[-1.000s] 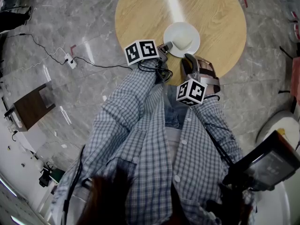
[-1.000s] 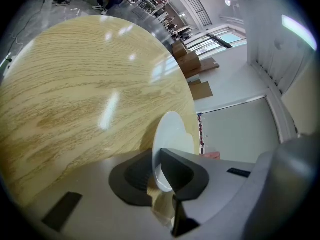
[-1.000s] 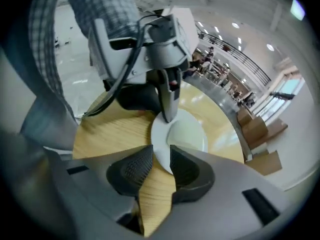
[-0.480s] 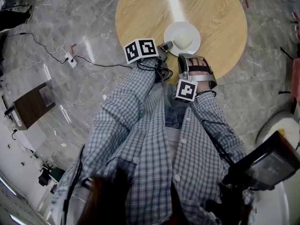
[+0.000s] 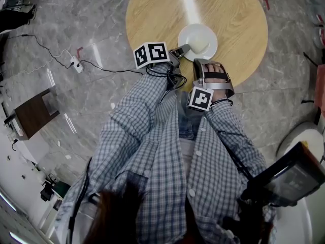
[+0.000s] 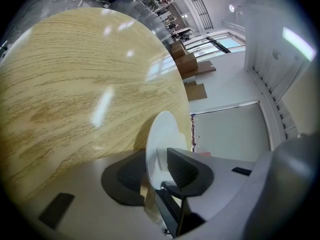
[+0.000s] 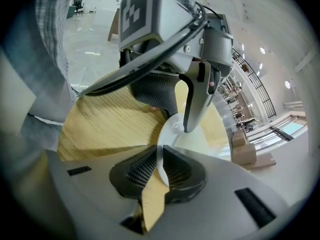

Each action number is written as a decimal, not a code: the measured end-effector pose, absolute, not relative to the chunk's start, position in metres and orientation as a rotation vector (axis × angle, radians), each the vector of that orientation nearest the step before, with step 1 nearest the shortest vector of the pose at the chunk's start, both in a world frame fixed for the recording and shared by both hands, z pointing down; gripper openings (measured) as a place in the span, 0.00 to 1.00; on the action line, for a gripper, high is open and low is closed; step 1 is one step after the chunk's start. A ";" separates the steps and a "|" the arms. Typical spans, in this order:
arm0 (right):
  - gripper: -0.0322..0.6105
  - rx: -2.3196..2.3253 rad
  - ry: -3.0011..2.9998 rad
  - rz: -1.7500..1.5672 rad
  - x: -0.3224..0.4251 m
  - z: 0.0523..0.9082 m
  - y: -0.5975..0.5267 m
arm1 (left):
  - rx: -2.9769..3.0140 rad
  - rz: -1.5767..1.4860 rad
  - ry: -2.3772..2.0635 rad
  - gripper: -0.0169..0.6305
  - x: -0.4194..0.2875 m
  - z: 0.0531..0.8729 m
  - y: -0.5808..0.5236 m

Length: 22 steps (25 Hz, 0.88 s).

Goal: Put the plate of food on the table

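Rolled over since a second ago, the right gripper (image 5: 202, 61) now shows the strapped back of its hand (image 5: 214, 75) to the head camera, and its marker cube has shifted toward 7 o'clock. The plate (image 5: 192, 33) has kept its place.

Nearest the camera is the person's checked shirt (image 5: 162, 156), both sleeves reaching up the picture to the table (image 5: 233, 14).

Right gripper: it meets the plate at the plate's 6 o'clock. Its jaws are nearly together, with the pads pressing on the white rim.

Left gripper (image 5: 182, 50): it meets the plate at the plate's 8 o'clock. Its jaws have just been opening and stand wide. The rim is between them, but they no longer clamp it.

Beyond both grippers, the white plate rests flat on the round wooden table, a little toward 6 o'clock from the tabletop's middle. A pale mound of food (image 5: 201, 46) sits on it and is hard to make out. Grey marble floor (image 5: 91, 24) surrounds the table.
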State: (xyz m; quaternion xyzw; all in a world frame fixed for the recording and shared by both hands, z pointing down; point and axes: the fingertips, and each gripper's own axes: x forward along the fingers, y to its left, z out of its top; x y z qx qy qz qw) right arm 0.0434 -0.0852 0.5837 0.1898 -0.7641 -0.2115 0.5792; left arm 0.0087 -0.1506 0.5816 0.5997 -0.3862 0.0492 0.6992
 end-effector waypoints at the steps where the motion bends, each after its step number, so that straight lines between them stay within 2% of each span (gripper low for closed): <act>1: 0.12 0.443 -1.784 -0.493 0.044 0.584 -0.085 | 1.336 0.112 -0.855 0.21 0.009 0.581 -0.149; 12: 0.12 0.449 -1.805 -0.430 0.043 0.591 -0.092 | 1.342 0.144 -0.803 0.22 -0.001 0.582 -0.125; 22: 0.13 0.581 -1.967 -0.143 0.043 0.581 -0.097 | 1.387 0.194 -0.810 0.21 -0.003 0.585 -0.120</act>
